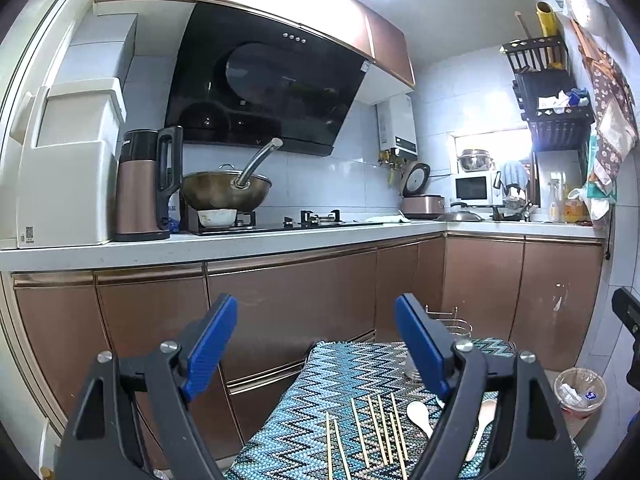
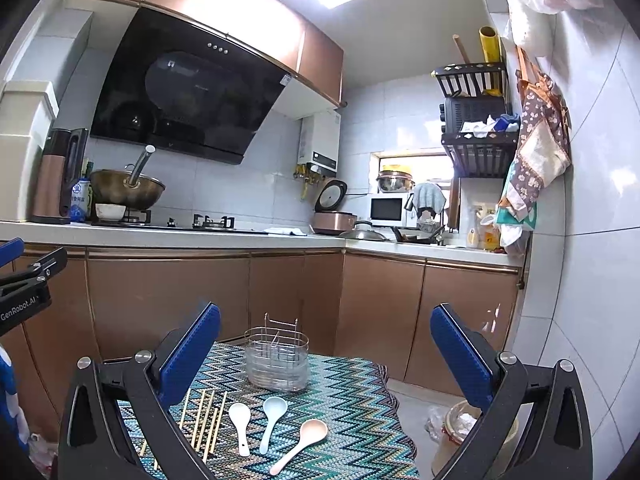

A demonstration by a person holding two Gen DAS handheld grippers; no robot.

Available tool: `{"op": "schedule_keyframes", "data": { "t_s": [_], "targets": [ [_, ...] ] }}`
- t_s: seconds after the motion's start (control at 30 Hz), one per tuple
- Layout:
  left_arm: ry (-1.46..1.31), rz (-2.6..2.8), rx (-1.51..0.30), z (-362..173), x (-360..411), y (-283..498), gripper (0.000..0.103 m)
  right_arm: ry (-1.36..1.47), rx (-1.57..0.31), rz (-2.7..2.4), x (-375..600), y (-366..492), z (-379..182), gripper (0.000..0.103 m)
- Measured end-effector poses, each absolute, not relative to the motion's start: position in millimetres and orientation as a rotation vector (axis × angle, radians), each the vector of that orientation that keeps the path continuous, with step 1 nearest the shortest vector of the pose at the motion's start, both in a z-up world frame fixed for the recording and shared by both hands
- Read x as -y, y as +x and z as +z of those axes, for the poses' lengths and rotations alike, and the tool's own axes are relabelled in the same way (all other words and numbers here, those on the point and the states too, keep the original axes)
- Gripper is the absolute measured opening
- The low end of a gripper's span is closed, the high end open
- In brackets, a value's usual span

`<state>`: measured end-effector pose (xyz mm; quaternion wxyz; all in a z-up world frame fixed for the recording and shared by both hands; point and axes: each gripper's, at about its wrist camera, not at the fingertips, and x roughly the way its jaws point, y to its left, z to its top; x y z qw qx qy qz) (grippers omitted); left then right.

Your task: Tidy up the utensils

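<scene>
A small table under a zigzag cloth point(image 2: 352, 392) carries the utensils. Several wooden chopsticks point(image 2: 204, 420) lie at its left, then a white spoon point(image 2: 240, 424), a pale blue spoon point(image 2: 272, 416) and a peach spoon point(image 2: 300, 444). A wire utensil holder point(image 2: 277, 360) stands upright at the far edge. In the left wrist view the chopsticks point(image 1: 376, 428) and a white spoon point(image 1: 420, 416) lie ahead; the peach spoon point(image 1: 482, 420) is partly behind a finger. My left gripper point(image 1: 316, 344) and right gripper point(image 2: 326, 352) both hover open and empty above the table's near side.
A copper-fronted counter point(image 1: 240, 244) runs behind and turns right, bearing a wok point(image 1: 226, 192), a kettle point(image 1: 144, 184), a rice cooker point(image 2: 334, 216) and a microwave point(image 2: 388, 210). A lined waste bin point(image 1: 580, 394) stands on the floor right of the table, by the tiled wall point(image 2: 592, 240).
</scene>
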<state>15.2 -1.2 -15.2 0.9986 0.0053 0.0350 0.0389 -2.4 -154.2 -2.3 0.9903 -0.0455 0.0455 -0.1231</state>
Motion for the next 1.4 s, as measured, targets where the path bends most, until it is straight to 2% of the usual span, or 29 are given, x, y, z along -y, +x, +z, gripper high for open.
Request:
{"op": "schedule_keyframes", "data": {
  "t_s": [0.97, 1.17, 1.4],
  "targets": [
    [0.048, 0.080, -0.146, -29, 13, 55, 0.080, -0.062, -0.195, -0.229, 178, 34, -25, 0.103],
    [0.040, 0.091, -0.254, -35, 2, 91, 0.080, -0.037, -0.296, -0.214, 201, 57, -37, 0.103],
    [-0.044, -0.034, -0.486, -60, -9, 143, 0.080, 0.181, -0.525, -0.104, 261, 105, -92, 0.103]
  ]
}}
